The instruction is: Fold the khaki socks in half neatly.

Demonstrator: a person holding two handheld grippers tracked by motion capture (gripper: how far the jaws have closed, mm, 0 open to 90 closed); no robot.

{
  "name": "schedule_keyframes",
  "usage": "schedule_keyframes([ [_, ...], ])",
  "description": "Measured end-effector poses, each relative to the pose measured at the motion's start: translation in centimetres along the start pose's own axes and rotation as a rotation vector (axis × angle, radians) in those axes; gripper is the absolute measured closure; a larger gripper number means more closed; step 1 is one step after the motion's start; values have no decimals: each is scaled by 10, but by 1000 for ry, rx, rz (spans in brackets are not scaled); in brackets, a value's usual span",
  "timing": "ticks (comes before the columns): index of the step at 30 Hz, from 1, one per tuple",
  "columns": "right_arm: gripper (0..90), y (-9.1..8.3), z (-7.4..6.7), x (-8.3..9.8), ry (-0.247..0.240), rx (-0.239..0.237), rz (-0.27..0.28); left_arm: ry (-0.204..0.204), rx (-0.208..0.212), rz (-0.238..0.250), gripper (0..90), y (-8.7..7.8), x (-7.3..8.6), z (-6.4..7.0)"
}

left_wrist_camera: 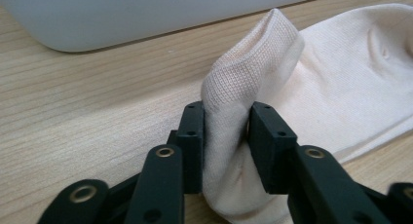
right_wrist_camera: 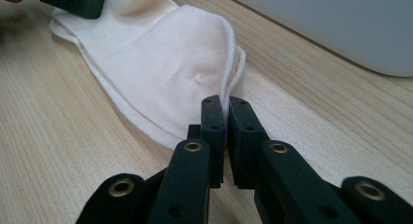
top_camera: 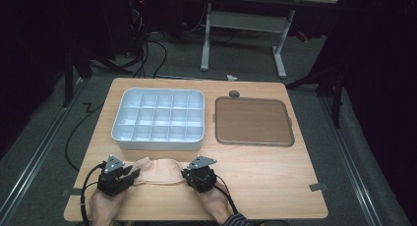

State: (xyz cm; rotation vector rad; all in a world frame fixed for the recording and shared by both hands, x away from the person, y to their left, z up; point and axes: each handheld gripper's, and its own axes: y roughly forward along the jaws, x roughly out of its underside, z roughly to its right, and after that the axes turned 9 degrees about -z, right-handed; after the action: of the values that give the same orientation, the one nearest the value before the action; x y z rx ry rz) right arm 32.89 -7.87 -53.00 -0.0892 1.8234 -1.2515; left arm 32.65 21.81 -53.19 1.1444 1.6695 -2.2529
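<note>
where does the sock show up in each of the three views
High view: the sock lies at the near table edge, between both tools.
Left gripper view: centre and right, its end bunched between the jaws.
Right gripper view: upper left to centre.
Shared landmark: the white tray behind it.

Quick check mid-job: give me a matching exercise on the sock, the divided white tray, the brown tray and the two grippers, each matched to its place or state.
Things:
1. sock
2. white divided tray
3. brown tray
4. left gripper

Places or states:
A. far right part of the table, nothing in it
B. pinched at both ends, near the front edge
C. far left part of the table, compartments bare
D. pressing on a raised fold of cloth

The right gripper pinches the sock's other end.

Pairs: 1-B, 2-C, 3-A, 4-D
</note>
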Motion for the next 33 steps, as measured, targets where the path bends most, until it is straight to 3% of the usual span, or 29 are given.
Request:
schedule_keyframes([
  [11,870,-5,0,1,0,4,17,11,30,1,784,-2,-1,2],
  [20,872,-9,3,2,-3,11,24,15,58,12,792,-5,-4,7],
  [33,872,-27,13,14,8,36,35,32,102,29,792,0,-13,25],
])
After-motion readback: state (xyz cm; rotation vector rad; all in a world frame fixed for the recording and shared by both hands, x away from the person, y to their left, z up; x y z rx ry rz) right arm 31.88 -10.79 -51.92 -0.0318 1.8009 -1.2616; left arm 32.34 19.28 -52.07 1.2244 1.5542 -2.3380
